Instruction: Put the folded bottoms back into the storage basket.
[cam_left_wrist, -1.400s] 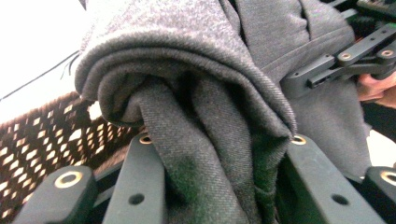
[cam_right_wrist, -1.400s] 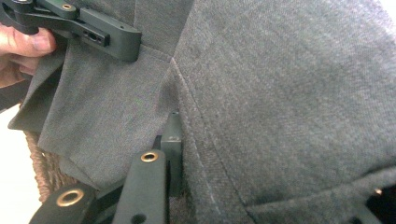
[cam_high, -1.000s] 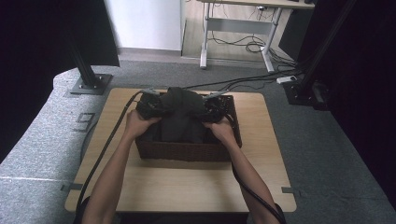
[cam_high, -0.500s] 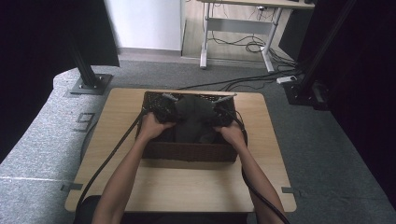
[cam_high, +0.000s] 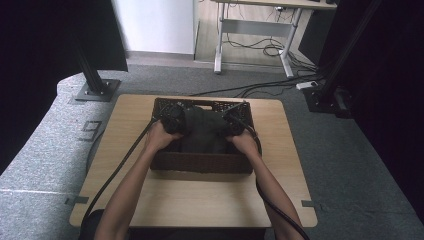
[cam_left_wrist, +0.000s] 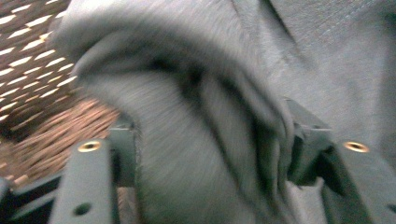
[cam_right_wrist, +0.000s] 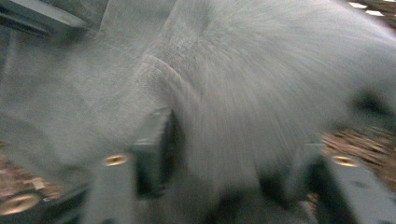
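Grippers in basket with grey cloth

Forearms came in over the bare near end of the wooden table (cam_high: 200, 200). Left gripper (cam_high: 172, 119) and right gripper (cam_high: 234, 123) sat inside the dark woven basket (cam_high: 200, 162), either side of the grey cloth (cam_high: 202, 132) bundled in it. Both sets of jaws had just been opening, now spread, cloth folds bulging between them; contact with pads unclear, blurred. Beyond: black stand base (cam_high: 92, 90), floor cables (cam_high: 260, 89), desk legs (cam_high: 218, 45).
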